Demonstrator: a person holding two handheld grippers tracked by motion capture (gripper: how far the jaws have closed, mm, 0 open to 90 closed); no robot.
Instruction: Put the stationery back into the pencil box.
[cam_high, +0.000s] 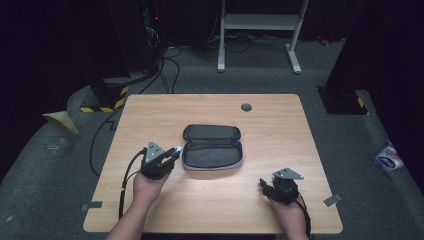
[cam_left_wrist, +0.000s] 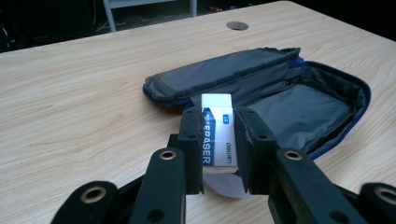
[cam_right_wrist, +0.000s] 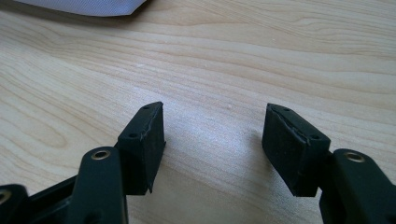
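The left gripper (cam_left_wrist: 218, 144) is clamped on a white rectangular eraser with a blue printed sleeve (cam_left_wrist: 216, 133), held upright between its pads. Just ahead of it an open grey fabric pencil case with blue trim (cam_left_wrist: 299, 102) lies on the light wooden surface (cam_left_wrist: 70, 102). The right gripper (cam_right_wrist: 212, 140) hangs half open over bare wood with nothing between its pads.

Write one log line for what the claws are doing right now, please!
left claw: shut on eraser | pencil case: open on table | right claw: open, nothing between jaws
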